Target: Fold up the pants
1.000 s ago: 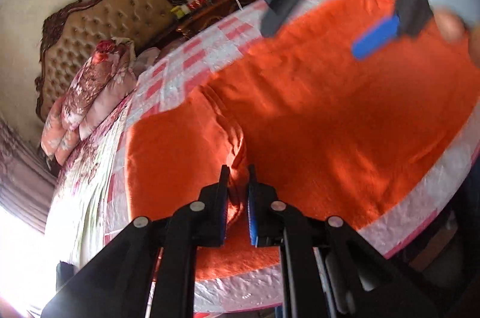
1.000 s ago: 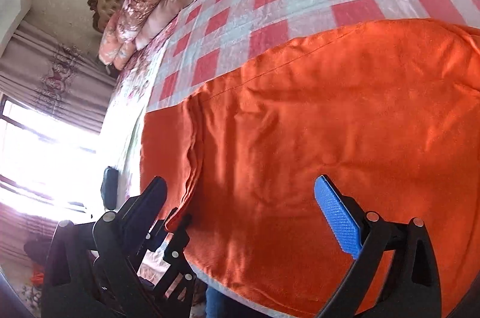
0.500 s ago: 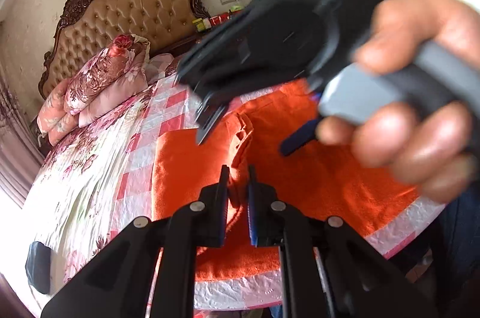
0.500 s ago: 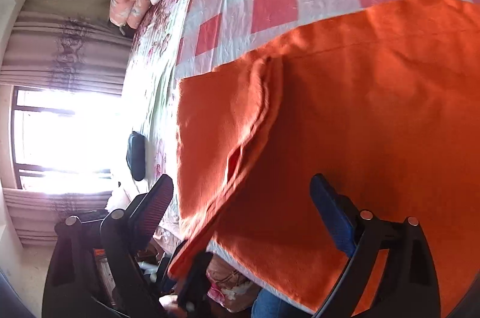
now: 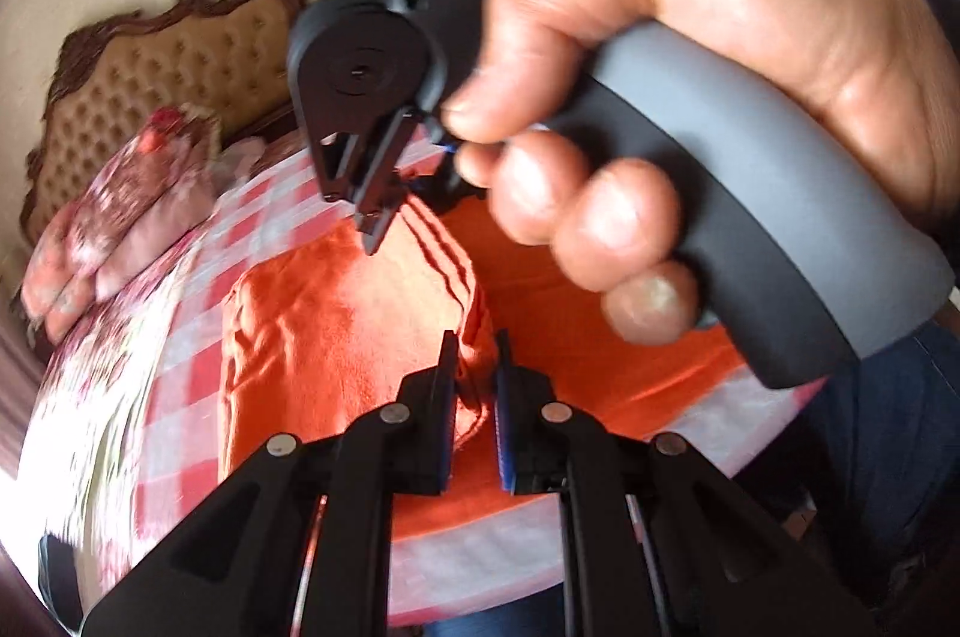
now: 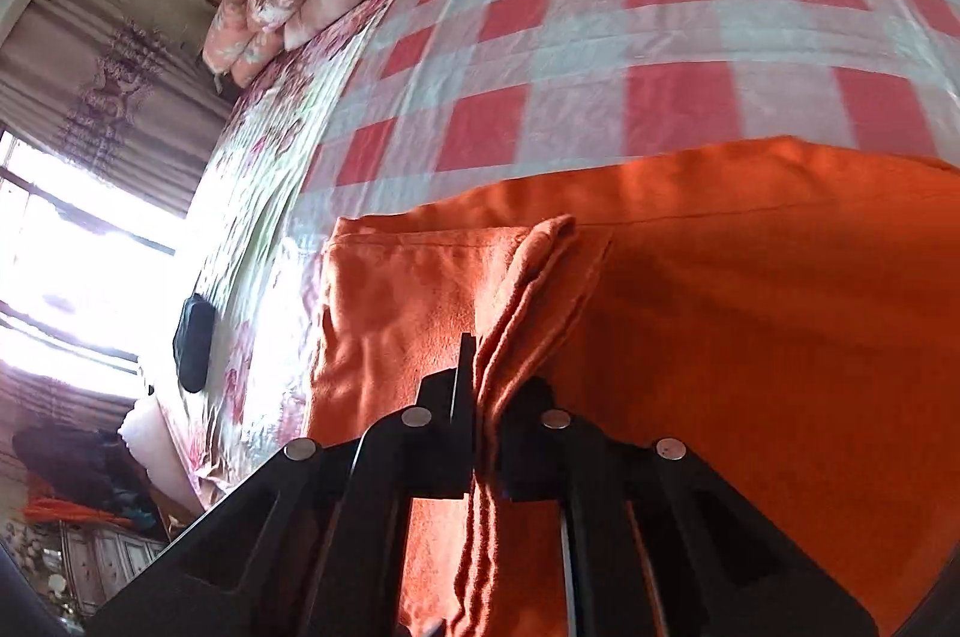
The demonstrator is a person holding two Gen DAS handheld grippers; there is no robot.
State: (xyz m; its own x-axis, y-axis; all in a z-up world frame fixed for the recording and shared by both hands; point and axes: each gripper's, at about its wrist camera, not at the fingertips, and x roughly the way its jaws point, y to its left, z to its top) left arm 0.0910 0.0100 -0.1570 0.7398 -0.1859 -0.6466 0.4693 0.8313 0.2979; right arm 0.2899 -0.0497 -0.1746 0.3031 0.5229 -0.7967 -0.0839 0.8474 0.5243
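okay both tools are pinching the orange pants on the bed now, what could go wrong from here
1. The right tool, whose jaws have just been closing, pinches only a thin bunched ridge of the orange pants; it might slip out when lifted.
2. The left tool grips a similarly narrow fold, so uneven pulling could leave a crooked fold.
3. The hand carrying the right tool sits very close in front of the left tool; they could bump.

— How were the left tongs (image 5: 474, 373)?
— Nipped nearly together on a fold of the orange pants (image 5: 336, 313).
— And the right tongs (image 6: 480, 385)?
— They had just been closing, and pinched a ridge of that cloth. The right hand (image 5: 690, 96) gripped their grey handle.
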